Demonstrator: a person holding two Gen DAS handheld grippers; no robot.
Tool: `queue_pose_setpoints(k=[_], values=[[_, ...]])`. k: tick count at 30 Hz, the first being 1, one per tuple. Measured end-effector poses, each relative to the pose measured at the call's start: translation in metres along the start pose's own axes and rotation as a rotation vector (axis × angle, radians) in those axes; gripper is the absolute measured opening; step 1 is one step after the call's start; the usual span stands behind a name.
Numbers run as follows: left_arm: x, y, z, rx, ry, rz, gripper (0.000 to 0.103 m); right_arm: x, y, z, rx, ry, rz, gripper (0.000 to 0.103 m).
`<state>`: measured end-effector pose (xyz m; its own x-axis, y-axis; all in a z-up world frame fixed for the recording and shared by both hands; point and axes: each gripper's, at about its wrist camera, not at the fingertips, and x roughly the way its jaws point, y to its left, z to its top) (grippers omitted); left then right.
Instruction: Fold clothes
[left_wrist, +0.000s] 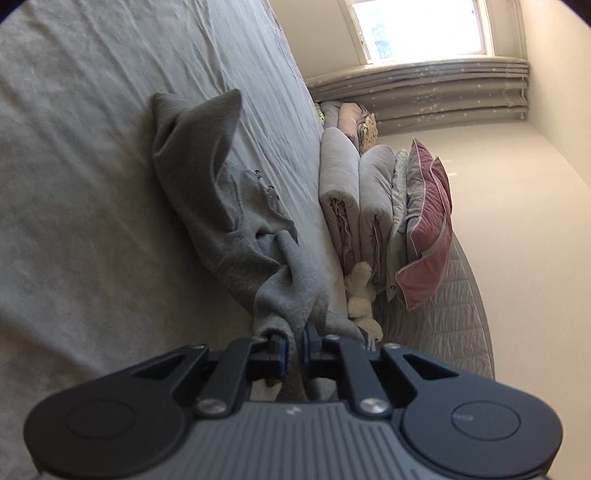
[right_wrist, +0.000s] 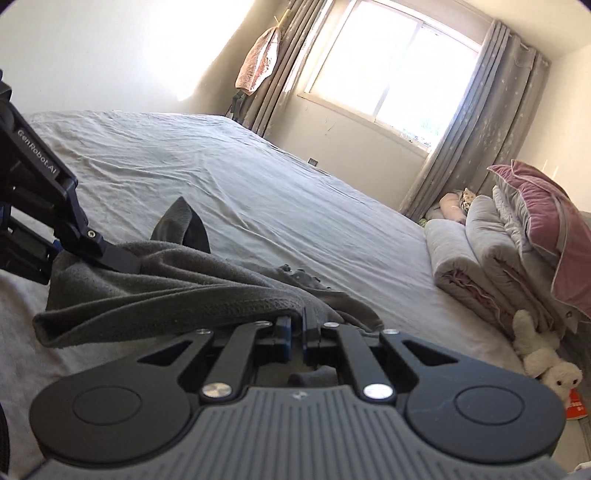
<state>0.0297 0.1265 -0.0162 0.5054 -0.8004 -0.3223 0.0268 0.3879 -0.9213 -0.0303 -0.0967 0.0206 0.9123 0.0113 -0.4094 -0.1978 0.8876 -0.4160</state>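
A grey knit garment (left_wrist: 207, 192) lies bunched on the bed sheet (left_wrist: 74, 166), running from the centre of the left wrist frame down to its bottom edge. The left gripper (left_wrist: 293, 341) has its fingers closed on a gathered fold of it. In the right wrist view the right gripper (right_wrist: 295, 332) pinches another edge at lower centre, while the left one clamps the cloth at mid left. The fabric looks soft, light and limp, so it will likely sag and twist between holds. Gripping hems or corners, kept well apart, should stretch it flat.
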Motion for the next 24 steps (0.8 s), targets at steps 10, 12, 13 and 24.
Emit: queue_pose_setpoints(k=[10, 12, 13, 24], values=[[-0.009, -0.015, -0.017, 0.224, 0.146, 0.127, 0.008, -0.033, 0.016, -0.027, -0.084, 0.044, 0.065, 0.004], [-0.009, -0.009, -0.019, 0.249, 0.18, 0.179, 0.008, -0.033, 0.022, -0.036, -0.088, 0.068, 0.1, 0.004], [-0.008, -0.006, -0.02, 0.262, 0.197, 0.206, 0.008, -0.032, 0.022, -0.038, -0.079, 0.077, 0.115, 0.004], [0.001, 0.01, -0.014, 0.342, 0.231, 0.308, 0.055, -0.016, 0.005, -0.056, 0.069, 0.176, 0.265, 0.036]])
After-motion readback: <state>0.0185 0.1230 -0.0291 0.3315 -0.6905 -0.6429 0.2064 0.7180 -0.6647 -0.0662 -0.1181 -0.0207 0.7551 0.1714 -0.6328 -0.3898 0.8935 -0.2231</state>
